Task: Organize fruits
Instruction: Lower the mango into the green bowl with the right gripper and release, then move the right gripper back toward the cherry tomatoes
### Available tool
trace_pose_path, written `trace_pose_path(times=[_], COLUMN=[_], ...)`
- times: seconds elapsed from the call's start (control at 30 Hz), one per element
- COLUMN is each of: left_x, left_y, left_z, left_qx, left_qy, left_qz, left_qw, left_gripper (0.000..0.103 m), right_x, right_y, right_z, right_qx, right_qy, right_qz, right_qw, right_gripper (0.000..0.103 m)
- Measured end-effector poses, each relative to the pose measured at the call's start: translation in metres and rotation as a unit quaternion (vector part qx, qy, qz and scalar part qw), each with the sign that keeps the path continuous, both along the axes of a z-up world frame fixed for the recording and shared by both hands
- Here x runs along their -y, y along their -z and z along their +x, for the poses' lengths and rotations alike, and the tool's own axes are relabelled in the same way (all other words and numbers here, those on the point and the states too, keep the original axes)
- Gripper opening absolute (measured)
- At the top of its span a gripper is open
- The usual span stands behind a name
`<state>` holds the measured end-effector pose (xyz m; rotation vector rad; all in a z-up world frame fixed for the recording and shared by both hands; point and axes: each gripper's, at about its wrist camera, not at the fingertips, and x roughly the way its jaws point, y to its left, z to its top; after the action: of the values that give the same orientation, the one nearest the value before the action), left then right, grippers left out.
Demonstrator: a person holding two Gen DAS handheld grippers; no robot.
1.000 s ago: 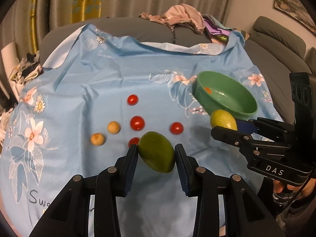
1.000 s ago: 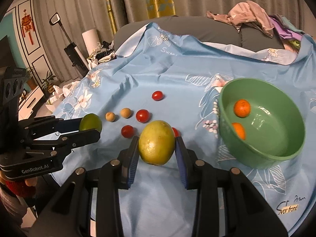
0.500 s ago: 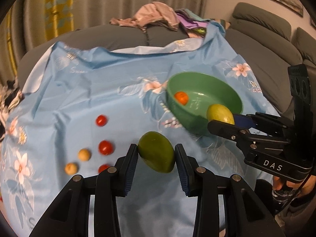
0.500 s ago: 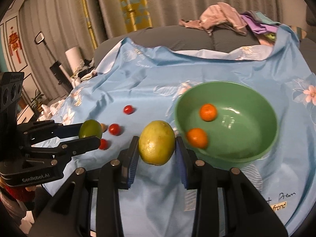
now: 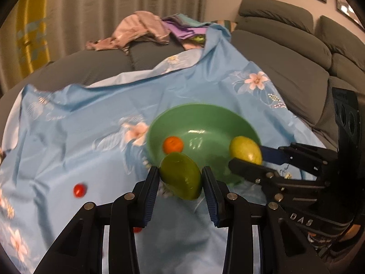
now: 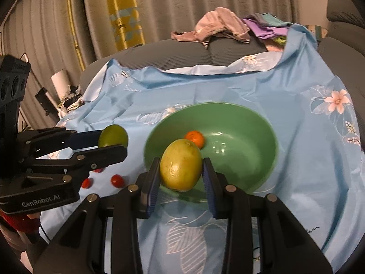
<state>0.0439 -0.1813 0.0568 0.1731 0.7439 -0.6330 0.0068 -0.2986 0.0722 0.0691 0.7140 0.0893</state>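
Reading "GenRobot.AI", the left gripper (image 6: 111,145) is clamped on a green fruit (image 6: 113,138); the right gripper (image 6: 180,171), marked "DAS", is clamped on a yellow fruit (image 6: 181,164).

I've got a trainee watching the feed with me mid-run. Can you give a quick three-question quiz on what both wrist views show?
1. True or false: the left gripper holds a cherry tomato.
2. Which fruit does the right gripper hold? A) orange B) yellow-green mango C) cherry tomato
3. Fill in: the small orange lies inside the green ____.

Key:
1. False; its fingers are shut on a green mango.
2. B, the yellow-green mango.
3. bowl.
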Motion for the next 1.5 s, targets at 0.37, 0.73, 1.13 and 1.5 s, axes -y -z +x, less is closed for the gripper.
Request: trace_pose_path(times=[0.37,0.73,1.13,1.5], left_x=[0.037,0.043,0.040,0.009], left_y=[0.021,0.041,0.037,0.020], left_z=[0.026,0.037,0.029,0.003], left_qx=[-0.008,-0.027,-0.016,0.011], left_qy=[0.017,0.009,-0.008,-0.060], left_qz=[0.014,0.038,0.054,0.089], left_qw=[0.9997,0.9989,0.9984,0.9942], left_gripper=[0.039,0.039,0.040,0.063], right_x=[0.024,0.025,0.025,0.014], right_y=[0.014,0.025,0.021,0.002], right_z=[0.012,0.018,0.012,-0.010], right_qx=[-0.010,-0.024,-0.026,-0.012], right_qy=[0.032,0.034,0.042,0.031], right_qz=[-0.015,-0.022,-0.022,-0.005], right_qw=[0.999,0.999,0.999,0.999], right_gripper=[0.036,0.037,0.043,0.052])
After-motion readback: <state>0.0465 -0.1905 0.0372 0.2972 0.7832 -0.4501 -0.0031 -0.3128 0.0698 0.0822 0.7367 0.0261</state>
